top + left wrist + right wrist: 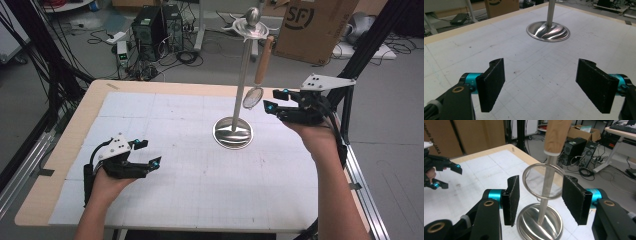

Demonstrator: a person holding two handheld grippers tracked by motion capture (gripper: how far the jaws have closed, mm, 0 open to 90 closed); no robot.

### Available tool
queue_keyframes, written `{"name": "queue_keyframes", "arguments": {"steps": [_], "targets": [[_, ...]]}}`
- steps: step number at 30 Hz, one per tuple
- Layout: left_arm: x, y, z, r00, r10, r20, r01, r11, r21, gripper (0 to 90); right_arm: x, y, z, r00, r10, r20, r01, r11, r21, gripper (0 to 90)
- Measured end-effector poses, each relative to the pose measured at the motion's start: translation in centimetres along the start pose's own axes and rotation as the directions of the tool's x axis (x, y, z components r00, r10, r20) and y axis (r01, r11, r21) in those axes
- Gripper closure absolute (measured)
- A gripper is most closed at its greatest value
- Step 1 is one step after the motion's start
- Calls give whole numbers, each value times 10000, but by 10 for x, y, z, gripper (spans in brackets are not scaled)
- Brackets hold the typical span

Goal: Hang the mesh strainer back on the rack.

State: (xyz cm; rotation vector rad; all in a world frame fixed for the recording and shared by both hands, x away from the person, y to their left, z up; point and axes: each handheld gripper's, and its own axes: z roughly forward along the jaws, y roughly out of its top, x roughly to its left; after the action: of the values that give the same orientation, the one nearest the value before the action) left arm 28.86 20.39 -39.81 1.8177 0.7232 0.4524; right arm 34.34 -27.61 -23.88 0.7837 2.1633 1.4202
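Even, soft indoor light; faint shadows, slightly grainy focus.

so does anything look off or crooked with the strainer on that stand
Nothing stands out. The strainer hangs by its wooden handle from the top of the metal stand, mesh ring downward beside the pole, and the stand sits upright on the table. The right gripper has its jaws either side of the ring, not touching.

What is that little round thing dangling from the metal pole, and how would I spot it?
Find the white gridded table, then the tall steel stand rising from a round shiny base. From its top rack hangs a small mesh strainer, with a wooden handle above and a wire ring below, just before the right gripper; nothing else hangs there.
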Motion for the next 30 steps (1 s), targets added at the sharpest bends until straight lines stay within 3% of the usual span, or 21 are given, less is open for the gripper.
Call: {"name": "queue_keyframes", "arguments": {"steps": [12,30], "targets": [[0,0,0,10000,36,92,-35,10000,-28,239,12,-24,0,9995,74,-301,-80,9997,-223,430],[-2,0,1,9998,108,178,-109,9999,12,237,21,-80,-4,9979,525,-385,-543,9975,-455,386]]}}
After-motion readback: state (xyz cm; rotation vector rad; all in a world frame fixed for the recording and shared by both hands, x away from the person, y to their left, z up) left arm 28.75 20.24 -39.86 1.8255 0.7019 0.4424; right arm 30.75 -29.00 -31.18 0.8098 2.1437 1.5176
